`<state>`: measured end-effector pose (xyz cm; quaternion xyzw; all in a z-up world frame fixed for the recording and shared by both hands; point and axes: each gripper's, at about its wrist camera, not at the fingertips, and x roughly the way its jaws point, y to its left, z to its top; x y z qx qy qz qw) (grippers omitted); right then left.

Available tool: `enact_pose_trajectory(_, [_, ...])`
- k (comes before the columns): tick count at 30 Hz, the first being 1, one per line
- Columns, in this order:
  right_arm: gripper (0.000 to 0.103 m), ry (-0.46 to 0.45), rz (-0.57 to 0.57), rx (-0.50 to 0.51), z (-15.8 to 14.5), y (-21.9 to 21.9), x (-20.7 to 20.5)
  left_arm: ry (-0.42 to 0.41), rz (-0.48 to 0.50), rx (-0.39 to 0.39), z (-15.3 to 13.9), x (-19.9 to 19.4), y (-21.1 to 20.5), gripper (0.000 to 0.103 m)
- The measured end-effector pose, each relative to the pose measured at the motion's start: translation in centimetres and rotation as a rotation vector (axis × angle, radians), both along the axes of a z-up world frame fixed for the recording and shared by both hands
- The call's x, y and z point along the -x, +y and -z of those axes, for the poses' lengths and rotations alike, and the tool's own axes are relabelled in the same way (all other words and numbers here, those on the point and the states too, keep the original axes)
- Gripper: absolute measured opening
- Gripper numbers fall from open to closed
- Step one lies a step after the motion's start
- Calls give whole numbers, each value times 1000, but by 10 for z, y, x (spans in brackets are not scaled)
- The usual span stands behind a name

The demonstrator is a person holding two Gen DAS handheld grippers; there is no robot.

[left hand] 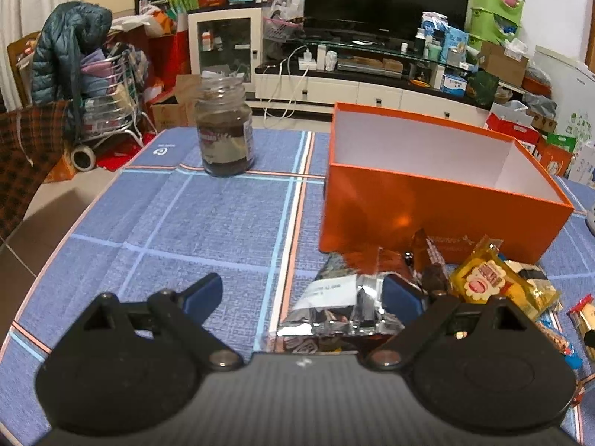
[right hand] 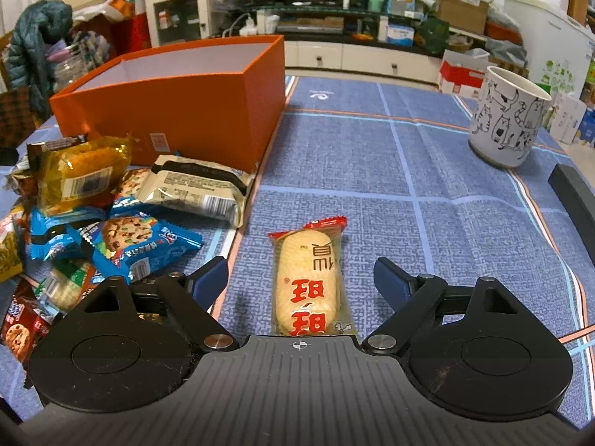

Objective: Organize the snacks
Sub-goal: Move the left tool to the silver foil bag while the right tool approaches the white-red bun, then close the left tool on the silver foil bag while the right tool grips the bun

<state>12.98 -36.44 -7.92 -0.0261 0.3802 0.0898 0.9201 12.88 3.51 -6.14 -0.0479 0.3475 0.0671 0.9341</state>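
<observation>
An open orange box (left hand: 427,204) with a white inside stands on the blue checked tablecloth; it also shows in the right wrist view (right hand: 193,111). My left gripper (left hand: 303,293) is open, with a silver and brown foil snack bag (left hand: 334,308) lying between its fingers on the table. My right gripper (right hand: 301,277) is open, with a rice cracker packet (right hand: 306,282) with red ends lying flat between its fingers. A pile of snack packets (right hand: 111,215) lies left of it, in front of the box. A yellow packet (left hand: 494,282) lies right of the foil bag.
A glass jar (left hand: 225,126) with dark contents stands at the far left of the table. A white mug with cat drawings (right hand: 505,119) stands at the far right. A dark flat object (right hand: 576,200) lies at the table's right edge. Cluttered furniture lies beyond.
</observation>
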Motion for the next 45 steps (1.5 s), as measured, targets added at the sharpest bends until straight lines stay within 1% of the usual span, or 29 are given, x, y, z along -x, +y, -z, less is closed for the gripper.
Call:
enact_pose_trajectory(5, [78, 3, -9, -6, 0, 1, 0, 9, -9, 45, 3, -5, 6, 92])
enact_pose_trajectory(14, [78, 10, -17, -18, 0, 1, 2, 28, 9, 38, 10, -23, 4, 92])
enact_pose_trajectory(16, [78, 10, -16, -25, 0, -1, 2, 37, 11, 64, 13, -28, 5, 92])
enact_pose_trajectory(18, [79, 10, -13, -29, -1, -4, 2, 67, 48, 101, 16, -34, 3, 92])
enact_pose_trajectory(20, [79, 16, -10, -29, 1, -5, 2, 81, 68, 113, 20, -37, -3, 92])
enact_pose_trajectory(23, [79, 25, -10, -29, 3, -7, 0, 107, 107, 87, 27, -41, -14, 92])
enact_pose_trajectory(26, [79, 30, -17, -27, 4, -6, 0, 109, 108, 48, 31, -43, -20, 92])
enact_pose_trajectory(28, [79, 30, -22, -26, 5, -4, 1, 100, 119, 9, 31, -43, -24, 92])
enact_pose_trajectory(32, [79, 28, -14, -20, 6, -7, 2, 81, 157, -106, 32, -42, -34, 92])
enact_pose_trajectory(34, [79, 29, -3, -20, 8, -10, 0, 77, 175, -136, 32, -42, -38, 92])
enact_pose_trajectory(35, [79, 31, 2, -22, 9, -10, -1, 77, 179, -139, 32, -42, -38, 92])
enact_pose_trajectory(38, [78, 51, 11, -47, 13, -13, -6, 81, 178, -115, 32, -44, -36, 91])
enact_pose_trajectory(39, [75, 60, 14, -56, 15, -13, -9, 80, 172, -105, 32, -45, -34, 91])
enact_pose_trajectory(43, [72, 64, 18, -42, 19, -9, -14, 81, 156, -86, 32, -46, -33, 90])
enact_pose_trajectory(45, [68, 65, 18, -44, 19, -9, -15, 81, 153, -90, 32, -46, -34, 90])
